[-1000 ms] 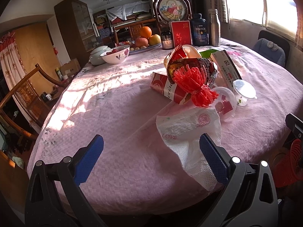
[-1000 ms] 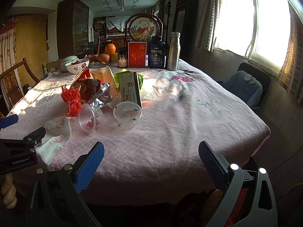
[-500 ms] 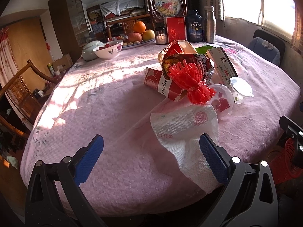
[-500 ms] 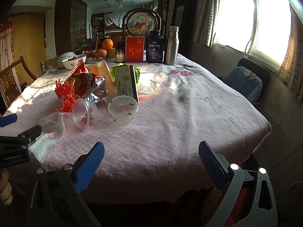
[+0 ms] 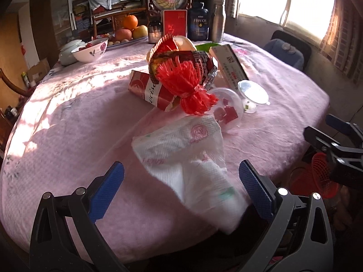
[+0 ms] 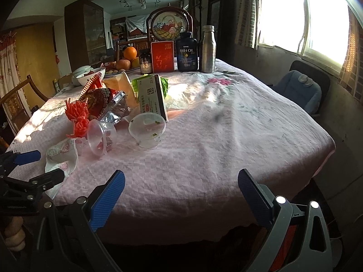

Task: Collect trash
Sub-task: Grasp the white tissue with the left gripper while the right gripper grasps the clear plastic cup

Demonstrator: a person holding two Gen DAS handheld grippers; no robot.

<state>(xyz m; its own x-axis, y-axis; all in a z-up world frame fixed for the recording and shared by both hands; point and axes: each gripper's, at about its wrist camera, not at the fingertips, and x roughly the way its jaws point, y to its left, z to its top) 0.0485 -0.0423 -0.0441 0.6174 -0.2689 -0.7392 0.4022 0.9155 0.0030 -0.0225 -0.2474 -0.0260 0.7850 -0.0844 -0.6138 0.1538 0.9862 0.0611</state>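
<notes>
A crumpled white paper napkin (image 5: 188,158) with pink roses hangs over the table's near edge, and my open left gripper (image 5: 181,181) frames it with both blue pads apart from it. Beyond it lie a red net bag (image 5: 183,83), a red wrapper (image 5: 147,88), a foil snack bag (image 6: 106,102), two clear plastic cups (image 5: 226,111) (image 5: 251,95) and a flat box (image 5: 229,65). My right gripper (image 6: 181,190) is open above the table's front edge, holding nothing. The napkin (image 6: 61,156) and the cups (image 6: 147,131) lie to its left.
At the back of the pink tablecloth (image 6: 215,140) stand a fish oil bottle (image 6: 187,52), a steel bottle (image 6: 207,49), a red box (image 6: 163,56), a fruit plate (image 5: 127,34) and bowls (image 5: 90,49). A red basket (image 5: 317,176) sits below on the right. Chairs flank the table.
My left gripper has advanced to the napkin, which now lies between its pads. My right gripper has edged forward a little over the table's edge.
</notes>
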